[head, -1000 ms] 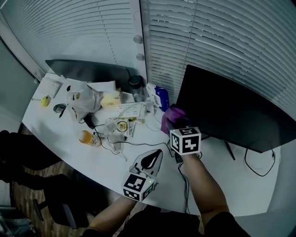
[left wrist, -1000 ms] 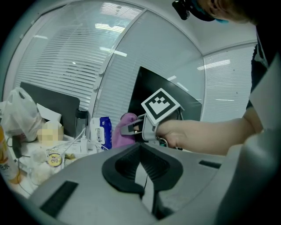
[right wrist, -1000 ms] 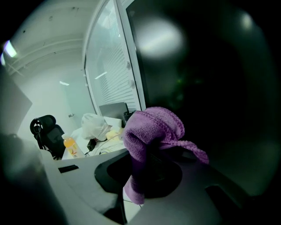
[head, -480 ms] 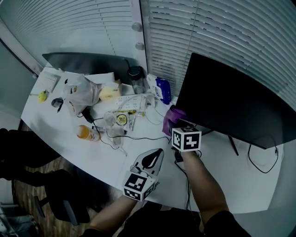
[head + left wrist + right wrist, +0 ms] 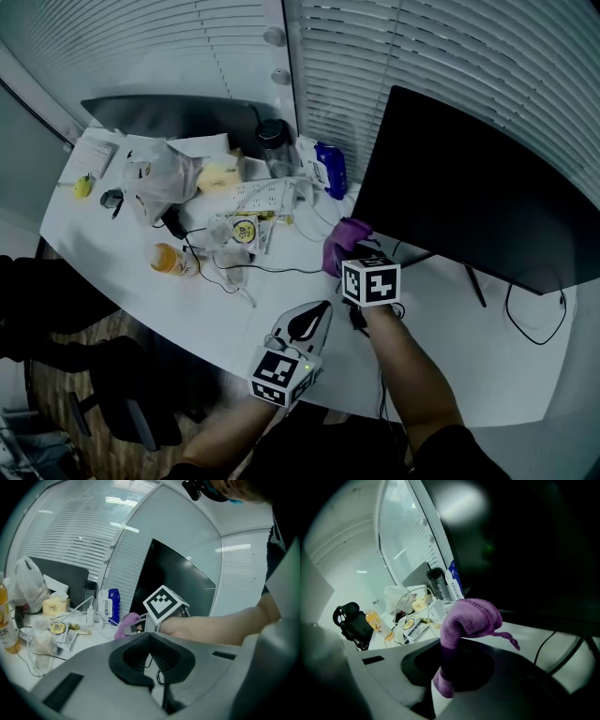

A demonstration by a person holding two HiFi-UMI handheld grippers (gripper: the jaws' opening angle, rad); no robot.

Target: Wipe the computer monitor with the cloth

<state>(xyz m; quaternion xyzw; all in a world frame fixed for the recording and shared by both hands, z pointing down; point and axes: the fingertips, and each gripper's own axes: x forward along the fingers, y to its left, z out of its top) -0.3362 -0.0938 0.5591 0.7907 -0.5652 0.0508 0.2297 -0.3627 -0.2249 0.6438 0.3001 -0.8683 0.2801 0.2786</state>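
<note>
The black monitor [image 5: 469, 202] stands on the right side of the white desk [image 5: 141, 300], its screen dark. My right gripper [image 5: 351, 255] is shut on a purple cloth [image 5: 341, 242] just below the screen's lower left corner. In the right gripper view the cloth [image 5: 471, 617] rises from between the jaws, folded over at the top, with the monitor [image 5: 525, 550] close behind it. My left gripper [image 5: 322, 309] hovers over the desk's front edge, shut and holding nothing. The left gripper view shows the right gripper's marker cube [image 5: 164, 603], the cloth [image 5: 124, 623] and the monitor [image 5: 174, 584] ahead.
Clutter fills the desk's left half: an orange bottle [image 5: 167, 260], a plastic bag [image 5: 157, 174], a dark tumbler [image 5: 274, 146], a blue pack [image 5: 330, 171], a power strip with cables [image 5: 255, 199]. A cable loop [image 5: 536, 302] lies right of the monitor stand. A chair [image 5: 122, 412] stands at lower left.
The right gripper with the cloth has drifted slightly left and down from the monitor's lower left corner. The left gripper has stayed where it was.
</note>
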